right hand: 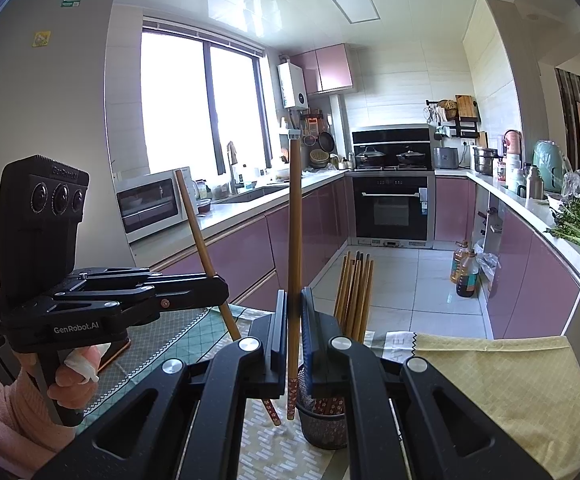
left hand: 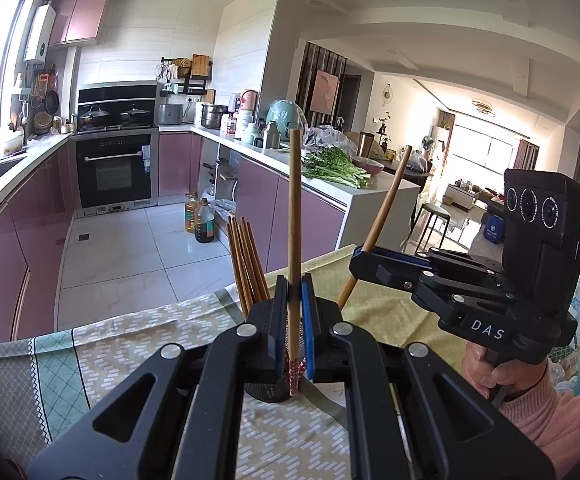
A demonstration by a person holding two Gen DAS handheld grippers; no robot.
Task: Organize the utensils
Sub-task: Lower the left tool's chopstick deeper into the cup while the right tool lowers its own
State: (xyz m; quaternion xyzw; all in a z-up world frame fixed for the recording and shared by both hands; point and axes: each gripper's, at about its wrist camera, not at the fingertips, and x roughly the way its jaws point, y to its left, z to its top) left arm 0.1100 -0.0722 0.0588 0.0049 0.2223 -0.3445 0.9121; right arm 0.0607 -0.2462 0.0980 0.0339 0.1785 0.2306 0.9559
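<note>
My left gripper (left hand: pixel 294 285) is shut on a brown chopstick (left hand: pixel 295 208) that stands upright, its patterned end hanging beside a dark mesh holder (left hand: pixel 268 391). Several chopsticks (left hand: pixel 247 260) lean in that holder. To the right, my right gripper (left hand: pixel 357 258) is shut on a second chopstick (left hand: pixel 388 204), tilted right. In the right wrist view my right gripper (right hand: pixel 295 297) clamps its upright chopstick (right hand: pixel 295 232) just left of the mesh holder (right hand: pixel 322 424) with its several chopsticks (right hand: pixel 356 296). My left gripper (right hand: pixel 221 283) holds its chopstick (right hand: pixel 200 236) slanted.
The holder stands on a table under a patterned green and yellow cloth (left hand: pixel 130 340), whose far edge drops to the kitchen floor. Oil bottles (left hand: pixel 202 220) stand on the floor. Greens (left hand: pixel 334 168) lie on the counter. A hand in a pink sleeve (left hand: pixel 522 384) holds each gripper.
</note>
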